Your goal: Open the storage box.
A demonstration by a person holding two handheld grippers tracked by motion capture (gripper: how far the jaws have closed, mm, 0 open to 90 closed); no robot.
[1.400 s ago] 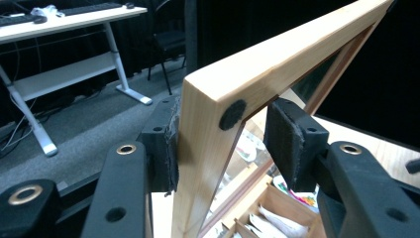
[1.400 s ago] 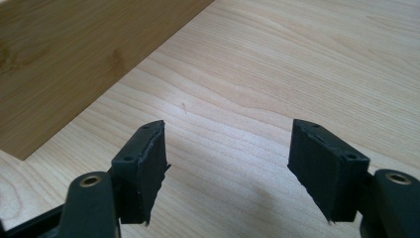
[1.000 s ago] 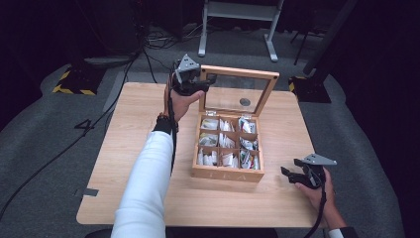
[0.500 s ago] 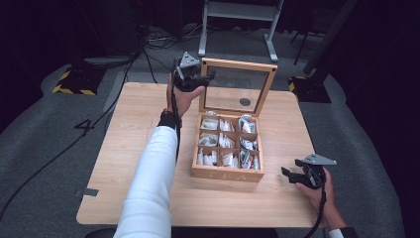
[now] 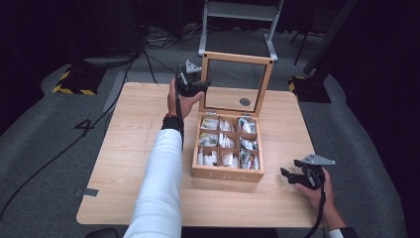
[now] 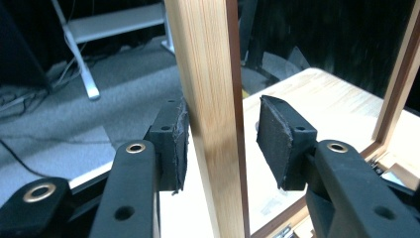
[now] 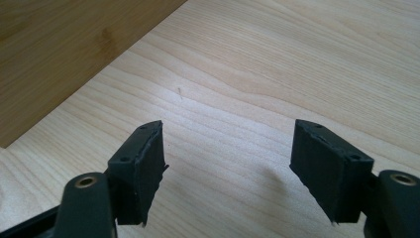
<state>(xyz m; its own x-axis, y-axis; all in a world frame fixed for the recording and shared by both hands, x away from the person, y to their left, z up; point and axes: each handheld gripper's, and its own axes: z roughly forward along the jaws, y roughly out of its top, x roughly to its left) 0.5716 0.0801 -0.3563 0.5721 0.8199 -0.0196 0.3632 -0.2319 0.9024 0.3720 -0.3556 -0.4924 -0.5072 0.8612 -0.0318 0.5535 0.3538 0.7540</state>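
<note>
Lid (image 5: 236, 84) stands upright at the far edge of the box (image 5: 228, 148) on the table (image 5: 124, 163). Left gripper (image 6: 223, 144) straddles the lid's left frame post, jaws parted: one pad touching, the other apart. Right gripper (image 7: 228, 168) rests open near the box's right front corner, holding nothing.

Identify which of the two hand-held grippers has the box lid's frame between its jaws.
The left hand-held gripper: its jaws straddle the wooden lid frame's side rail. The right hand-held gripper hangs open over bare table.
</note>
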